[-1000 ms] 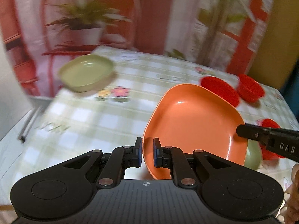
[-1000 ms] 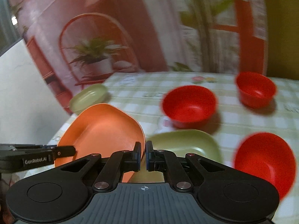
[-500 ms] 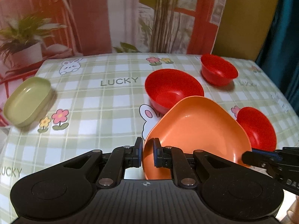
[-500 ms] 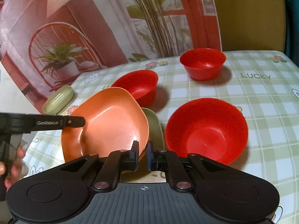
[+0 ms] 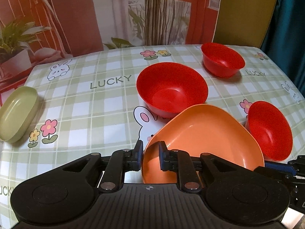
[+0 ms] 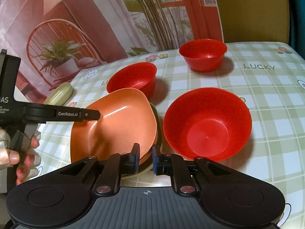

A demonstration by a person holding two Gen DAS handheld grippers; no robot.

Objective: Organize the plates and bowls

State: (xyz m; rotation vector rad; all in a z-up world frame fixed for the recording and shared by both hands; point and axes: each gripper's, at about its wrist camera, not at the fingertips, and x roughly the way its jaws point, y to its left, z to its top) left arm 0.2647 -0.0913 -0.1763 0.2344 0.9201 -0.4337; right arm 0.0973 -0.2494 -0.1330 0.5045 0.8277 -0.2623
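My left gripper is shut on the near rim of an orange plate, which also shows in the right wrist view. It lies tilted on a green plate that is mostly hidden under it. My right gripper has its jaws a little apart around the stacked rims of the orange and green plates. Three red bowls stand on the checked table: a middle one, a far one and a near right one. A small green dish sits at the left edge.
The table has a green checked cloth with rabbits and the word LUCKY. A patterned curtain hangs behind it. The left edge of the table runs close to the green dish. A hand holds the left gripper's body.
The orange plate has come down to the right onto the green plate, beside the near red bowl. The right gripper's jaws have opened slightly around the plate rims.
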